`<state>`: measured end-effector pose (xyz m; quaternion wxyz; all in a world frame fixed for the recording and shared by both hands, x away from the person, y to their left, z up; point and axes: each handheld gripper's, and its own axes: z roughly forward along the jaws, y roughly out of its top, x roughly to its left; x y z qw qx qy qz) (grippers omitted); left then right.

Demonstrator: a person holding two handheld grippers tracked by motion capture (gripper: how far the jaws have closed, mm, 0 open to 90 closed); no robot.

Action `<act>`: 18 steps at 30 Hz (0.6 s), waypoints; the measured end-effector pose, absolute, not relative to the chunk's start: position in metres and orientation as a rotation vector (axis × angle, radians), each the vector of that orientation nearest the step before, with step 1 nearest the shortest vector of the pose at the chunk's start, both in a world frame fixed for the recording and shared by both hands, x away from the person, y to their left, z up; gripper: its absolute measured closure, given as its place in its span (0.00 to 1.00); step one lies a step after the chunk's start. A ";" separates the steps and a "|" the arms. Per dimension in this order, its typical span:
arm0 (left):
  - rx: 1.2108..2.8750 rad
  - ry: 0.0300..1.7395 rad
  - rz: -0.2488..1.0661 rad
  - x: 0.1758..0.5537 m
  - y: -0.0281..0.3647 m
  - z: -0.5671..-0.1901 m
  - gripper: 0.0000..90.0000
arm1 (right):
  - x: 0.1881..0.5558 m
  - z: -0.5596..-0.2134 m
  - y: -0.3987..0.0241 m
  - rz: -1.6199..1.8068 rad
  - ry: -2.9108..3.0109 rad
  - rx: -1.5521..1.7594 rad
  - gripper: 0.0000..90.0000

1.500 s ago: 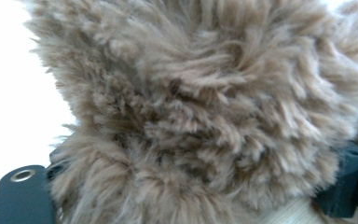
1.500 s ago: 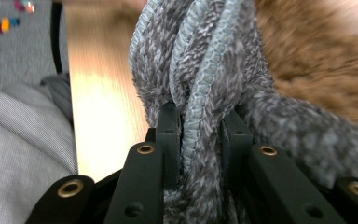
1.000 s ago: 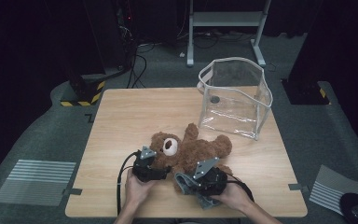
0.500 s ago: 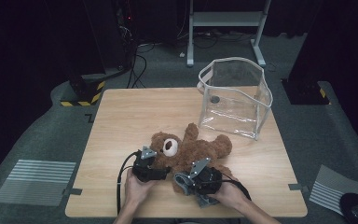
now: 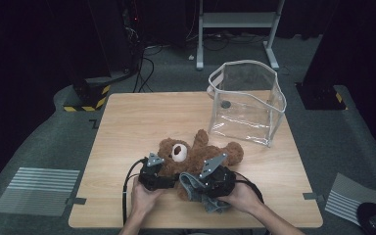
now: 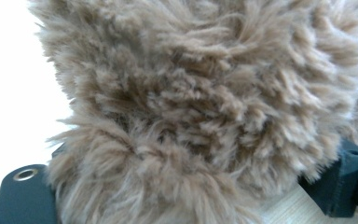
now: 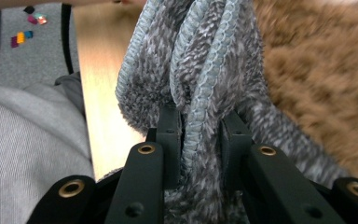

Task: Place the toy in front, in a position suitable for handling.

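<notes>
A brown teddy bear (image 5: pixel 196 152) lies on its back near the front of the wooden table (image 5: pixel 142 122). My left gripper (image 5: pixel 172 179) comes in from the left and is shut on one of its furry limbs. In the left gripper view the brown fur (image 6: pixel 205 107) bulges between the two jaws of the left gripper (image 6: pixel 186 186). My right gripper (image 5: pixel 199 182) is shut on a grey knitted garment (image 5: pixel 190 189) at the bear's lower body. In the right gripper view the right gripper (image 7: pixel 198 135) pinches the folded knit (image 7: pixel 191 56), with the bear's fur (image 7: pixel 317 70) just to the right of it.
A clear plastic bag (image 5: pixel 247 103) with a white rim stands open at the table's back right. Bare wood stretches across the left and far half of the table. Dark stands and cables sit on the floor beyond.
My right gripper has risen a little with the grey garment in its jaws. The left gripper and the bear have stayed where they were.
</notes>
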<state>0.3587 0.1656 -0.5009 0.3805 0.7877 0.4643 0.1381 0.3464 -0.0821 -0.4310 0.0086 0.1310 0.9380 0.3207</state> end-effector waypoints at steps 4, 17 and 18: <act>2.009 1.184 0.357 0.359 0.167 -0.500 0.17 | 0.350 -0.426 -0.080 1.008 2.923 0.413 0.82; 2.021 1.180 0.360 0.357 0.167 -0.500 0.17 | 0.352 -0.431 -0.066 0.965 2.940 0.394 0.82; 2.023 1.181 0.359 0.357 0.167 -0.500 0.17 | 0.351 -0.434 -0.064 0.956 2.946 0.385 0.82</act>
